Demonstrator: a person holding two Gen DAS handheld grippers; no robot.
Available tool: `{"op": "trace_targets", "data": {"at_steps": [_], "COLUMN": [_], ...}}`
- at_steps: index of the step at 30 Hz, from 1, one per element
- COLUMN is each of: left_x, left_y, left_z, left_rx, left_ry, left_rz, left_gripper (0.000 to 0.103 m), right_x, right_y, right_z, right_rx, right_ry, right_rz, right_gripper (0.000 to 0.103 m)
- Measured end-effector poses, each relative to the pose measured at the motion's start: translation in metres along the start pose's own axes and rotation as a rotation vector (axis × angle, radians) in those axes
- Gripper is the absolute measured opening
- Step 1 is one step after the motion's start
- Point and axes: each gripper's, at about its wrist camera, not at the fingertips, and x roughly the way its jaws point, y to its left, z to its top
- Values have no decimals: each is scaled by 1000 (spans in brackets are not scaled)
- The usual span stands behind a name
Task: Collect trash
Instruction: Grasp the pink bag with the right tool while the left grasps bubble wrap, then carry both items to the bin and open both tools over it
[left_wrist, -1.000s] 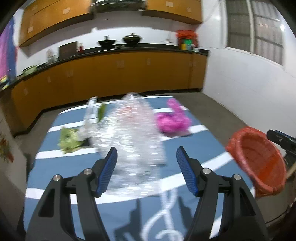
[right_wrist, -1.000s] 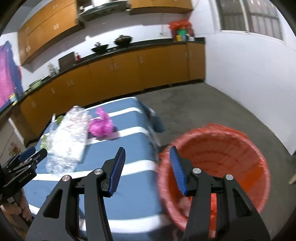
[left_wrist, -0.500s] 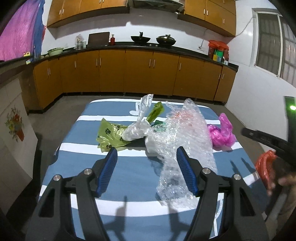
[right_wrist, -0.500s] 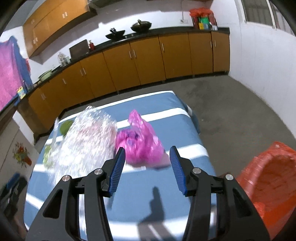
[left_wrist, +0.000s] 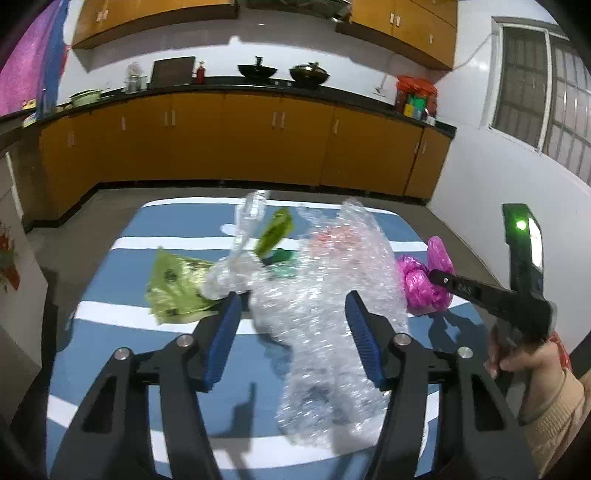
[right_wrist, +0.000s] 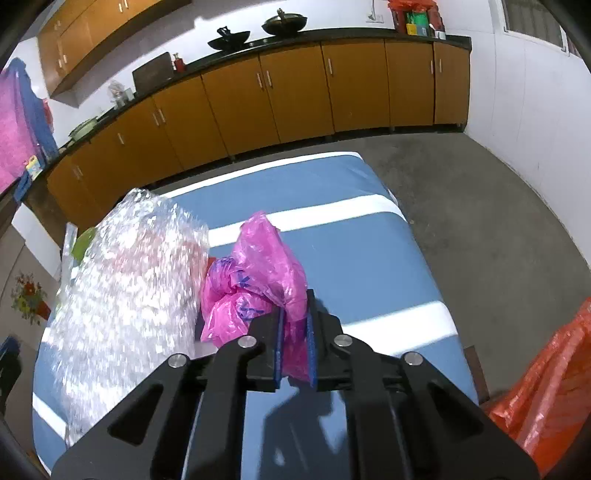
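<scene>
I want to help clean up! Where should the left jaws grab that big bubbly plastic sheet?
Probably the raised crumpled hump in the middle of the bubble wrap, coming from the near side, angled down. It bunches up there, so there is a fold to pinch; the near end looks flatter on the table. The left gripper already faces it, jaws closing, not yet pressing it.
</scene>
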Motion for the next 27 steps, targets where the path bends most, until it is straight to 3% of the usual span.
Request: {"op": "trace_targets", "data": {"at_steps": [11, 16, 19, 27], "left_x": [58, 76, 73, 40], "left_y": [-30, -31, -32, -34], "left_z": [6, -2, -4, 1], "left_rx": [57, 66, 69, 77], "left_ry": [124, 194, 185, 86], "left_rz": [-1, 5, -21, -74], "left_gripper": [36, 14, 4, 3], "right_x": [-59, -70, -74, -85], "right_y": [-31, -37, -36, -38], "right_z": [-51, -63, -64, -61], "right_rx": [17, 25, 26, 40], "right_ry": [-16, -11, -11, -30], "right_rz": [-33, -19, -16, -8], "right_gripper": [8, 8, 8, 8]}}
